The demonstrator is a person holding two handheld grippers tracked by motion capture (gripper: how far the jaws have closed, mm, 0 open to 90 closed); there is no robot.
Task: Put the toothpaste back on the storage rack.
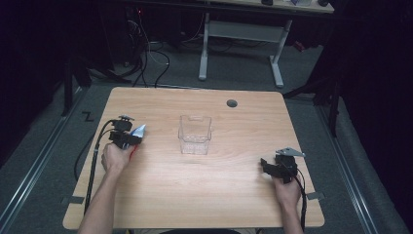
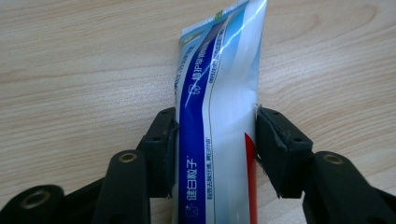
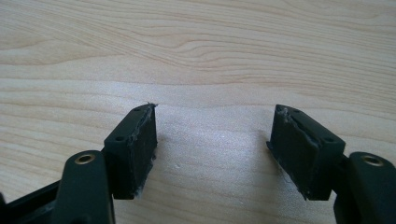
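Toothpaste tube [image 2: 219, 116] lying flat on tabletop [image 1: 204, 185], at about 9 o'clock from clear plastic container [image 1: 195, 135]. Tube showing white and blue panels, red patch near lower end, white print on blue band; flat crimped end pointing toward 12 o'clock in left gripper view. Left tool [image 2: 215, 149] clamping tube's sides, half spread. Tube's lower end being cut off by frame; small print staying unreadable. Right tool [image 3: 212, 149] gaping wide, gripping nothing, resting at 4 o'clock from container.

toothpaste tube [image 2: 217, 116] cut off below, print blurred
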